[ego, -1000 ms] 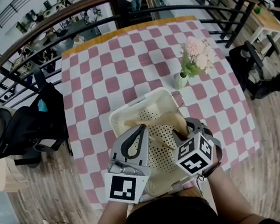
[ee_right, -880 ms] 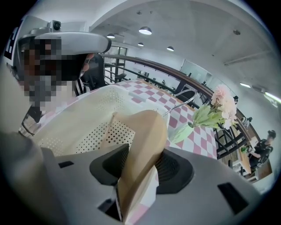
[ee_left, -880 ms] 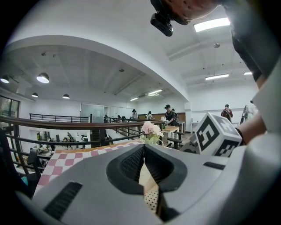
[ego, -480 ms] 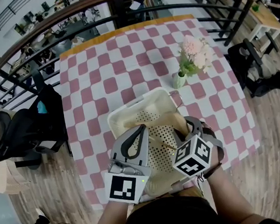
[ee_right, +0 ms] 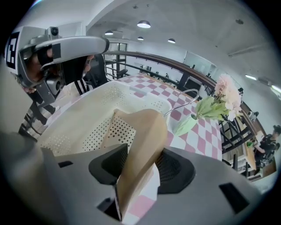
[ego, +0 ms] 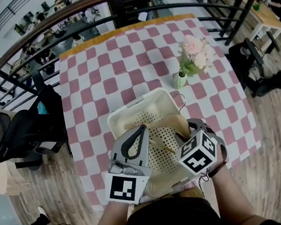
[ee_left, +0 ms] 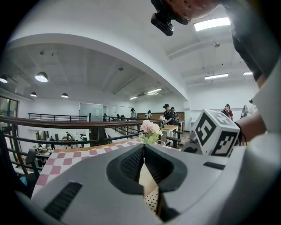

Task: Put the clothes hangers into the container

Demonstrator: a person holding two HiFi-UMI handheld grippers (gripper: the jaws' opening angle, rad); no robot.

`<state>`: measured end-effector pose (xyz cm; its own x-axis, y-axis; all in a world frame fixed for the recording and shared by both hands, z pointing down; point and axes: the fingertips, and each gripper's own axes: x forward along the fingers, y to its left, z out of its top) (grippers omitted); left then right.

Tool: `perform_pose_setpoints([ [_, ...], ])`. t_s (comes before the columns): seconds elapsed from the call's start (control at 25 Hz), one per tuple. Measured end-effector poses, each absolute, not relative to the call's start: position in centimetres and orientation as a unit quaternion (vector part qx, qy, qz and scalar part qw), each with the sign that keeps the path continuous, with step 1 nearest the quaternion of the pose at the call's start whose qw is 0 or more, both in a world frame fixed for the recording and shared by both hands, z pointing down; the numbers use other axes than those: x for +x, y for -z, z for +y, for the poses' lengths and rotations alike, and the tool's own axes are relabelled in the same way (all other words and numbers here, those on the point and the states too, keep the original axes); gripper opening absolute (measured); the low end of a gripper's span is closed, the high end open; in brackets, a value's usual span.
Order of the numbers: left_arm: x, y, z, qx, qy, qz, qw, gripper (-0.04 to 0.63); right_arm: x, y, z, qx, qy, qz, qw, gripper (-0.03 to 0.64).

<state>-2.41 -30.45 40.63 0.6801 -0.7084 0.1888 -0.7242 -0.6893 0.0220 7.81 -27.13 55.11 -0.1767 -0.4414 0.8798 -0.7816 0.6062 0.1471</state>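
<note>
Left claw: we find the left gripper [ee_left: 144, 149] with its jaws closed tip to tip and nothing between them, over the container's near left part.
Right claw: the right gripper [ee_right: 141, 165] has just been opening its jaws; they stand wide, with the hanger loose between them.
Hanger: the light brown wooden clothes hanger [ee_right: 142, 132] reaches into the container at its right side.
Container: the cream perforated plastic basket [ego: 129, 105] sits on the pink-and-white checked tablecloth [ego: 101, 73].
Nearby: a green vase of pink flowers [ego: 181, 79] stands just beyond the container's far right corner.
</note>
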Motion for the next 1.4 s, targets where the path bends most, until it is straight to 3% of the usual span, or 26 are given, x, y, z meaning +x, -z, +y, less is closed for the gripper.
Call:
perform_pose_setpoints([
  [1.4,-0.9,-41.1,-30.3,0.925,-0.089,-0.364,0.061,0.009,9.2,-55.0,-26.4,0.420,-0.147,-0.732,0.516,0.235],
])
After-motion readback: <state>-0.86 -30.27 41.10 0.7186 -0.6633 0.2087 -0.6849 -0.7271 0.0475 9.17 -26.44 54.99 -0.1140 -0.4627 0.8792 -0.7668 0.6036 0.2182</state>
